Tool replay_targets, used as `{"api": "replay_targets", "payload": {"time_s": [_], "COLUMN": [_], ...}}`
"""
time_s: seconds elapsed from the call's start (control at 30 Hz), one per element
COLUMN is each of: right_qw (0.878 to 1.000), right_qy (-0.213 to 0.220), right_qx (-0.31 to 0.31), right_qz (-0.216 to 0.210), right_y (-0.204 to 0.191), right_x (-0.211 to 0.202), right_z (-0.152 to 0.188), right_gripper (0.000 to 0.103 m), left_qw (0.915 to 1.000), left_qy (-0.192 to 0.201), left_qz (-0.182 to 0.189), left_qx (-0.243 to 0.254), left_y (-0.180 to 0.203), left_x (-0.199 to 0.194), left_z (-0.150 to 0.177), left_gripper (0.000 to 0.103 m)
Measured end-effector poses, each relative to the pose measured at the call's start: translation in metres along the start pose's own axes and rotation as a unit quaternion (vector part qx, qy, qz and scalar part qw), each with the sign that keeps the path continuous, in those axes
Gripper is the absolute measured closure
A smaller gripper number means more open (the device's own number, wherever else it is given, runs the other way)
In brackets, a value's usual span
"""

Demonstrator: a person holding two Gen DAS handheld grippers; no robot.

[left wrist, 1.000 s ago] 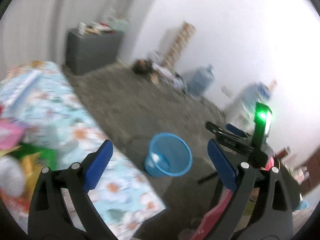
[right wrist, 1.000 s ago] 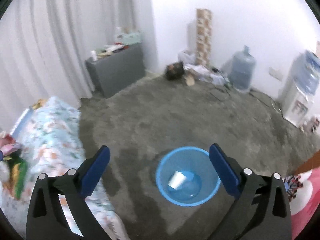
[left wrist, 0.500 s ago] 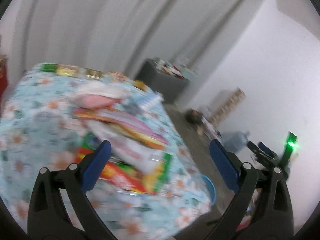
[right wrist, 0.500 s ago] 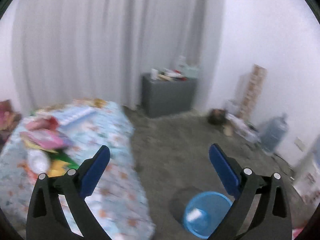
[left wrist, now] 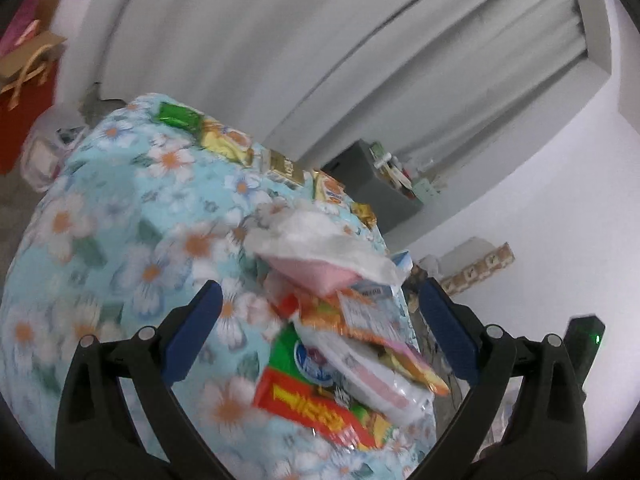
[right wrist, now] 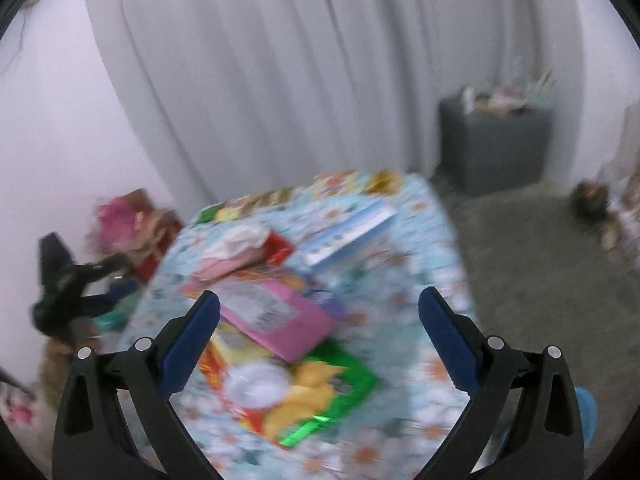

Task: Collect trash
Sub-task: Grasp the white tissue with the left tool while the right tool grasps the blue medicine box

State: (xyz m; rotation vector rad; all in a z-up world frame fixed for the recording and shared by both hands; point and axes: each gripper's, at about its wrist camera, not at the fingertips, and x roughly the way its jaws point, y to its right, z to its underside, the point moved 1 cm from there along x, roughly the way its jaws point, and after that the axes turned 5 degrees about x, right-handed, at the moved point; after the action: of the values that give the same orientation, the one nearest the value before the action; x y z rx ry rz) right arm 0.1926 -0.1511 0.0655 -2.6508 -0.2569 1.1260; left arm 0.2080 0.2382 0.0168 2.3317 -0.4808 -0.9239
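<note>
A pile of snack wrappers (left wrist: pixel 352 356) lies on a table with a blue floral cloth (left wrist: pixel 120 240), topped by a crumpled white tissue (left wrist: pixel 320 236) and a pink packet (left wrist: pixel 316 276). My left gripper (left wrist: pixel 320 336) hangs open just above this pile, empty. In the right wrist view the same pile shows a pink packet (right wrist: pixel 276 316), a green and yellow bag (right wrist: pixel 320 396) and a white cup lid (right wrist: pixel 256 388). My right gripper (right wrist: pixel 320 336) is open over it, holding nothing. The blue bin (right wrist: pixel 586 412) peeks out at the lower right.
Small gold and green packets (left wrist: pixel 224 140) line the table's far edge. A blue and white box (right wrist: pixel 352 228) lies on the cloth. A grey cabinet (right wrist: pixel 496 148) stands by the curtain. Red gift bags (left wrist: pixel 24 92) sit on the floor at the left.
Both views swung from the floor and blue bin to the table. The trash pile now fills the space between each pair of fingers. Both grippers stayed open.
</note>
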Motion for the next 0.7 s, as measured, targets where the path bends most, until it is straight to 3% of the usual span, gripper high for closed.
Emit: {"api": "replay_targets", "payload": {"time_s": [0.23, 0.5, 0.63, 0.7], "right_qw": [0.995, 0.989, 0.982, 0.976], "right_qy": [-0.065, -0.100, -0.114, -0.120], "right_qx": [0.058, 0.104, 0.152, 0.179], "right_qz": [-0.044, -0.027, -0.009, 0.000], "right_y": [-0.001, 0.015, 0.040, 0.052], "right_x": [0.057, 0.106, 0.132, 0.144], "right_z": [-0.024, -0.044, -0.050, -0.051], "right_gripper": [0.013, 0.022, 0.022, 0.022], "left_qw": [0.9972, 0.9851, 0.9824, 0.9827], "left_qy": [-0.063, -0.126, -0.127, -0.124], "left_qz": [0.004, -0.050, -0.061, -0.063], "left_qx": [0.040, 0.105, 0.122, 0.122], "left_y": [0.002, 0.005, 0.003, 0.002], "left_x": [0.066, 0.134, 0.142, 0.142], "left_z": [-0.029, -0.034, -0.032, -0.033], "left_gripper": [0.009, 0.045, 0.052, 0.060]}}
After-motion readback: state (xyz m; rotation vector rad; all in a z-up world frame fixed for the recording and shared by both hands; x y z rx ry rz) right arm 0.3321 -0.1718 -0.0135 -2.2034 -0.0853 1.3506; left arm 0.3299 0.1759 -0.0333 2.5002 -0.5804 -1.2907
